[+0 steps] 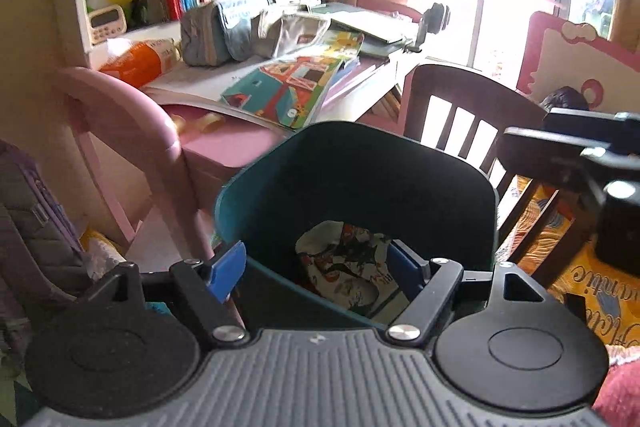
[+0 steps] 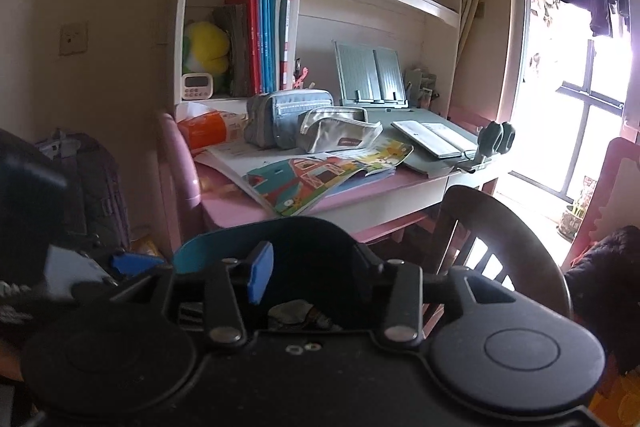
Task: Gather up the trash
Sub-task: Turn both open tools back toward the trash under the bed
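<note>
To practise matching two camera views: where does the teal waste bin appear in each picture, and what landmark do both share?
Left wrist view: the teal waste bin fills the lower centre, printed wrappers inside.
Right wrist view: the bin sits low, left of centre, partly behind the gripper.
Shared landmark: the colourful picture book on the desk.

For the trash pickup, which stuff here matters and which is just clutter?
Job:
dark teal plastic bin
crumpled printed wrapper inside it
left gripper

Clutter:
colourful picture book
grey fabric pencil case
dark wooden chair

Open bin (image 1: 360, 167) mouth; chair (image 1: 460, 107) and desk (image 1: 240, 143) close behind.
</note>
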